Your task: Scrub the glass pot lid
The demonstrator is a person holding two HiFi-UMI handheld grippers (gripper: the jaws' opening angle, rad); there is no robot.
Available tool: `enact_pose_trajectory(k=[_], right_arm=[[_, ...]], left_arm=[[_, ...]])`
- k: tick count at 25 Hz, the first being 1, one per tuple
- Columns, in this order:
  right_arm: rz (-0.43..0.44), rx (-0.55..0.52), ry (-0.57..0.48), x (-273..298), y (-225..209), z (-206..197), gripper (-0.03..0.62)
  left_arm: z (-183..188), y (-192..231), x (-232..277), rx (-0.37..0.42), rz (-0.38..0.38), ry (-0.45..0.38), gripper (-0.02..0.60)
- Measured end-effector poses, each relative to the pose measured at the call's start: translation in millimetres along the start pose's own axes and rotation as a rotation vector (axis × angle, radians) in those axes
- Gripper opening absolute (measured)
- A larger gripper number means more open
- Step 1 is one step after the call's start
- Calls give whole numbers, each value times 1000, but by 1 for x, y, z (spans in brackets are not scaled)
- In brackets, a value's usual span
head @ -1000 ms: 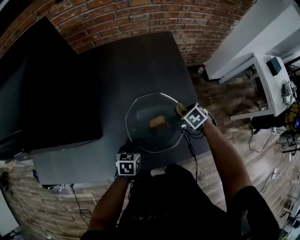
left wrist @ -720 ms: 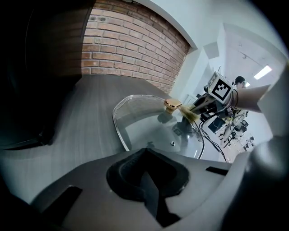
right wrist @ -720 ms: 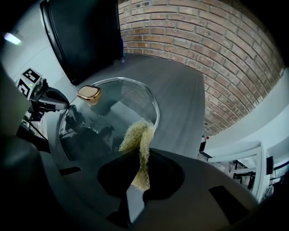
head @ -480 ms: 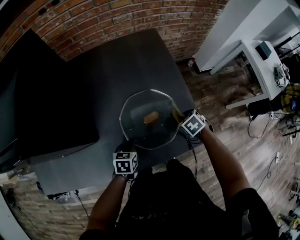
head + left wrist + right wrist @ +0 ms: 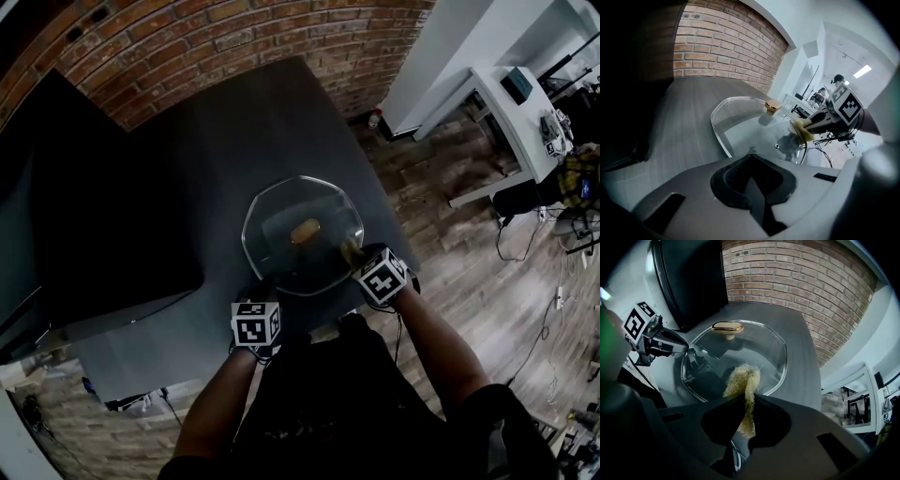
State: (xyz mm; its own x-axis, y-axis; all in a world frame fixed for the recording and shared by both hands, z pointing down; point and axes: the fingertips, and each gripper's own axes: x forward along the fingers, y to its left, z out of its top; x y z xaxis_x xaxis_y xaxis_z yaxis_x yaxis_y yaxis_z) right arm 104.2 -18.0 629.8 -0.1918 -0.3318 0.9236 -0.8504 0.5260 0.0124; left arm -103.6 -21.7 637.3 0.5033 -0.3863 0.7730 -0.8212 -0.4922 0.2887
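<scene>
An octagonal glass pot lid with a tan knob lies flat on the dark grey table near its front edge. My right gripper is shut on a yellow fibrous scrubber, which presses on the lid's glass at its near right part. In the head view the scrubber sits just inside the right rim. My left gripper is shut at the lid's near left rim. In the right gripper view its fingers reach that rim.
A large black box stands on the table to the left of the lid. A brick wall runs behind the table. The table's front edge lies under both grippers. A white desk stands on the wood floor at the right.
My right gripper has slid the scrubber from the lid's far right rim down along the right side toward me. The left gripper keeps its place at the near left rim.
</scene>
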Motion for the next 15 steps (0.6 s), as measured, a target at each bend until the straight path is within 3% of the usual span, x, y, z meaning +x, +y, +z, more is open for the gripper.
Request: enact_pose_trajectory(k=[8,15], right_arm=[[6,77,-24,-2,42,0,48],[81,91,-54,7,96,17,48]], left_arm=[[0,-2,-1,68,-61,28,32],[0,-2,1,106,-99,40,34]])
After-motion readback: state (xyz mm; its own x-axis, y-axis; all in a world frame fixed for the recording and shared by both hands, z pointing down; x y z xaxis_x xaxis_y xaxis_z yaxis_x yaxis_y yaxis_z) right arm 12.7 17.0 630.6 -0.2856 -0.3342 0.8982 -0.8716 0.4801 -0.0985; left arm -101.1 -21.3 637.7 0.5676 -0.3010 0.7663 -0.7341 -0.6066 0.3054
